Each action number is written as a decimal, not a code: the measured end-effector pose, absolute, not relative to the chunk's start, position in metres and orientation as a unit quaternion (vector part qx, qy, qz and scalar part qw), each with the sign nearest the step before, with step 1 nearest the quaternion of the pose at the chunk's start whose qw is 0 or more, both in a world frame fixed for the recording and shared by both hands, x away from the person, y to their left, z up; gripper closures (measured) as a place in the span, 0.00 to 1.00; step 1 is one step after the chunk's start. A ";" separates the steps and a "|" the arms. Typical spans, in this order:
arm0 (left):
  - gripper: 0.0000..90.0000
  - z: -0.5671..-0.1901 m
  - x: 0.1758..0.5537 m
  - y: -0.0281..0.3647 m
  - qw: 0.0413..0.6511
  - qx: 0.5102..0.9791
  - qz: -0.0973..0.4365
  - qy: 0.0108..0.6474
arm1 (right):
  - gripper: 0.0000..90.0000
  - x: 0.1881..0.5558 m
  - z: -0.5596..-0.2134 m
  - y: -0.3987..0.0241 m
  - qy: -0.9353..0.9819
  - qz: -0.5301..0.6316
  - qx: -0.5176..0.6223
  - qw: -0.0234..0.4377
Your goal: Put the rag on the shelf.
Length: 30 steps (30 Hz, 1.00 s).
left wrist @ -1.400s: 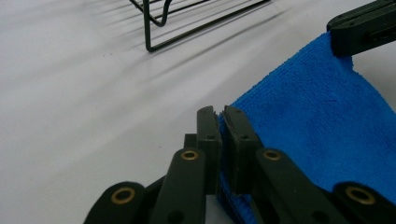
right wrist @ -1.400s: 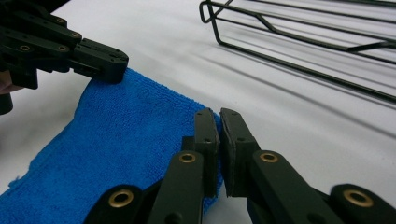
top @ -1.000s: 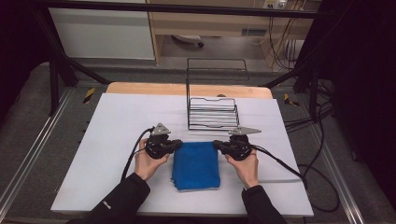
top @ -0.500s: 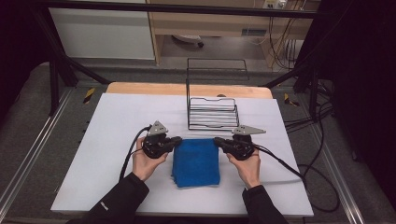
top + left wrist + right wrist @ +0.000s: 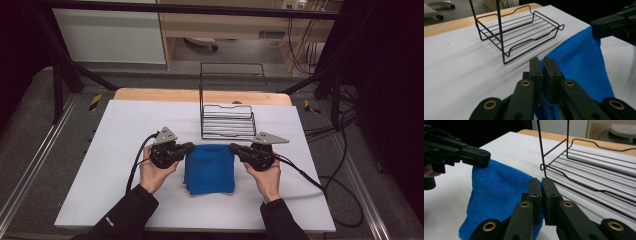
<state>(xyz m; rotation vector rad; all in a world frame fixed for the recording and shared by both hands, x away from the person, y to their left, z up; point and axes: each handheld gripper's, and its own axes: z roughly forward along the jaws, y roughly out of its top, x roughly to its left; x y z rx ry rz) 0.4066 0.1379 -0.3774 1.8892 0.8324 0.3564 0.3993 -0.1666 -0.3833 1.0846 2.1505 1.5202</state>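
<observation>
A wide white counter (image 5: 125, 165) spreads in front of a seated person, with a strip of bare wood along its far edge; dark floor and cables lie around it. Toward the far middle of the counter stands a black wire rack (image 5: 227, 117), a shallow ribbed tray with a tall wire frame rising behind it; nothing lies in it. Just on the near side of the rack, a blue cloth (image 5: 210, 170) hangs folded between two hand-held tools; its top edge is lifted and stretched level, while its lower part rests in layers on the counter. The left tongs (image 5: 190, 146) pinch the cloth's top left corner; in the left gripper view the two black jaws stand pressed together with blue fabric caught between them. The right tongs (image 5: 232, 148) pinch the top right corner the same way, closed tight on the fabric. The two tools point inward toward each other, well apart, with the cloth spanning the gap; each carries a grey three-cornered plate on top and trails a black cable. Dark sleeves cover both forearms.
</observation>
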 end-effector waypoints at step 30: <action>0.95 -0.333 0.392 0.134 0.560 0.747 0.189 0.303 | 0.96 0.375 -0.332 -0.176 0.720 0.568 0.326 0.228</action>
